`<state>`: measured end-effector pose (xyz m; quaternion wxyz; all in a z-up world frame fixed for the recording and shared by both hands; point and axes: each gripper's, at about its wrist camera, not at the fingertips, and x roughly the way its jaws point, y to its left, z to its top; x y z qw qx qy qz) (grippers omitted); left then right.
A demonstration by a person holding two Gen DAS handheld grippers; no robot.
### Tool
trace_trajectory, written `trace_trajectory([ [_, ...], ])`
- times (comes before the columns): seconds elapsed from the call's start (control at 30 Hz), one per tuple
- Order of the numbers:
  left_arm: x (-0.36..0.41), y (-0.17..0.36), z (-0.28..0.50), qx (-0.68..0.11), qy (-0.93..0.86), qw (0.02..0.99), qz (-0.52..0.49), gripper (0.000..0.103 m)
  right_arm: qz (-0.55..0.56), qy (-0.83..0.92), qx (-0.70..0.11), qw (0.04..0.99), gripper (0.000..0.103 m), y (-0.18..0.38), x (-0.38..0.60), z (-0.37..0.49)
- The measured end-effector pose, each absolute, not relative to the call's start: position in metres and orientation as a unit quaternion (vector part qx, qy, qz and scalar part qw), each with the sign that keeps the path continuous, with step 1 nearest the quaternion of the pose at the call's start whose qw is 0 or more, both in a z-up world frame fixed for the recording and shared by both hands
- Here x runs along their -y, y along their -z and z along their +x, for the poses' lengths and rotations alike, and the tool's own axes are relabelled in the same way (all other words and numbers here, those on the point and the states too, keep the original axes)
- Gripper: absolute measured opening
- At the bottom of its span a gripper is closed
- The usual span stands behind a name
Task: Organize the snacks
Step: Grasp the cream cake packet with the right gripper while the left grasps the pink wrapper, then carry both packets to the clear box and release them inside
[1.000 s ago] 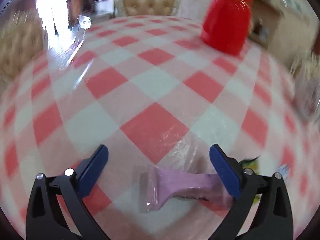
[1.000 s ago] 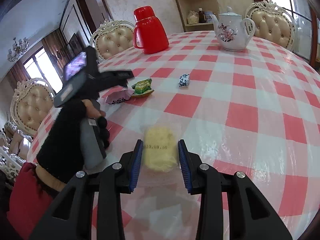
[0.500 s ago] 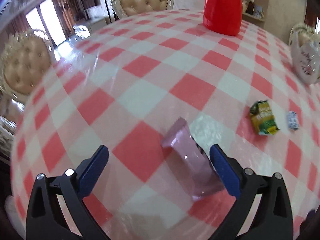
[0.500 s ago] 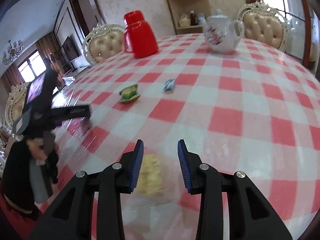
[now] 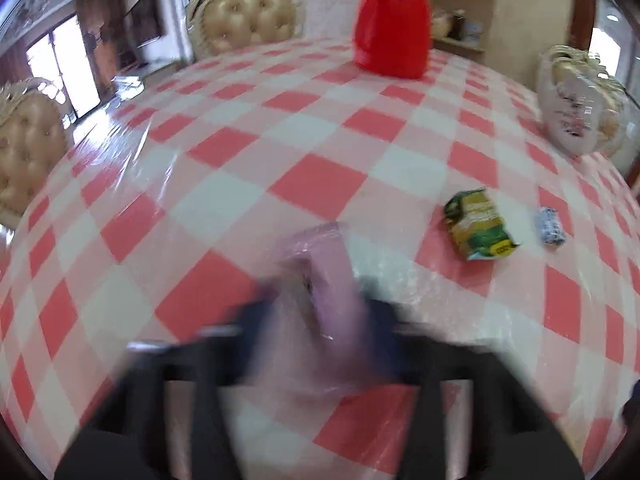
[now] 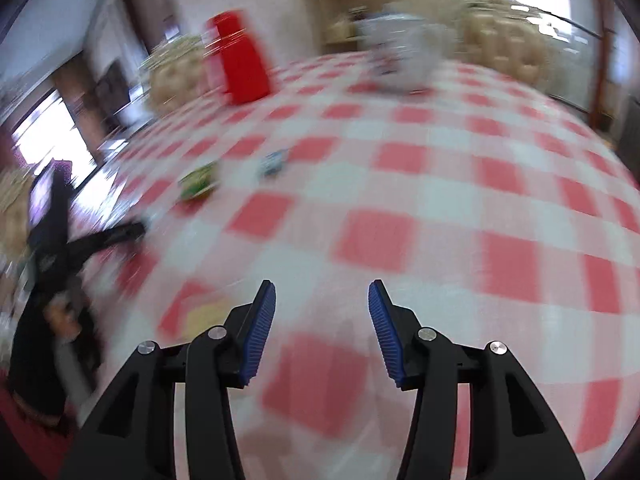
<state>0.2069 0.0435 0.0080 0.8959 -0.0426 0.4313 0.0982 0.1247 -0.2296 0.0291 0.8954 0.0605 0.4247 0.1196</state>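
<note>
The left gripper [image 5: 320,312] has just closed, pinching the pink snack packet [image 5: 326,276]; the right gripper [image 6: 322,312], jaws just widening, stands spread and empty over the checked table [image 6: 440,200].

It was a home dining room: a checked-cloth table [image 5: 320,184], tufted chairs [image 5: 248,24] at eleven o'clock, a teapot [image 6: 404,52] at one.

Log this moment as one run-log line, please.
left gripper: closed on pink packet | right gripper: open, empty | yellow snack: on table
</note>
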Motion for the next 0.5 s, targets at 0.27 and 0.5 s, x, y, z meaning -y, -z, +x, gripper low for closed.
trace_trajectory([
  [0.27, -0.077, -0.025, 0.166, -0.410, -0.051, 0.903, -0.120, 0.019, -0.080, -0.150, -0.438, 0.883, 0.077, -0.009, 0.150, 0.111],
  [0.5, -0.102, -0.038, 0.121, -0.380, -0.014, 0.909, -0.172, 0.019, -0.068, -0.165, -0.434, 0.883, 0.035, -0.008, 0.150, 0.107],
])
